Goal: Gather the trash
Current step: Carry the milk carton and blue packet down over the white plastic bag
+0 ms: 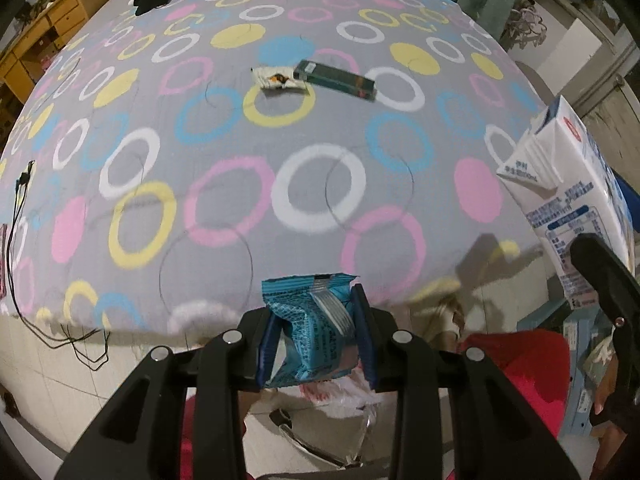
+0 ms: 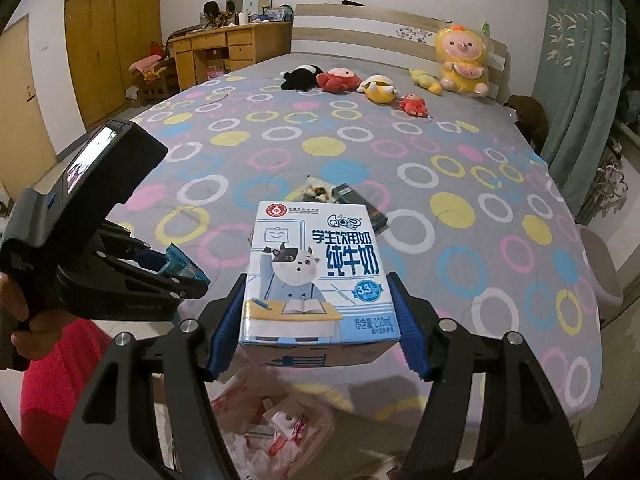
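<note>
Clamped between the blue pads of the left gripper (image 1: 316, 336), a crumpled blue wrapper (image 1: 310, 330) sat at the bottom centre of the left wrist frame. At the lower centre of the right wrist frame, the right gripper (image 2: 318, 320) was closed on a milk carton (image 2: 316, 276), above a plastic bag (image 2: 280, 428). On the ringed bedspread (image 1: 200, 140), a white wrapper (image 1: 276, 78) touched a dark box (image 1: 336, 79) at upper centre.

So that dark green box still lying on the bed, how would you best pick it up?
Across its narrow width, near the middle, coming from above. The green box lies flat on the bed, long and slim, so its long sides suit the fingers. Its left end touches a white wrapper, so stay clear of that end. Both grippers are full now.
</note>
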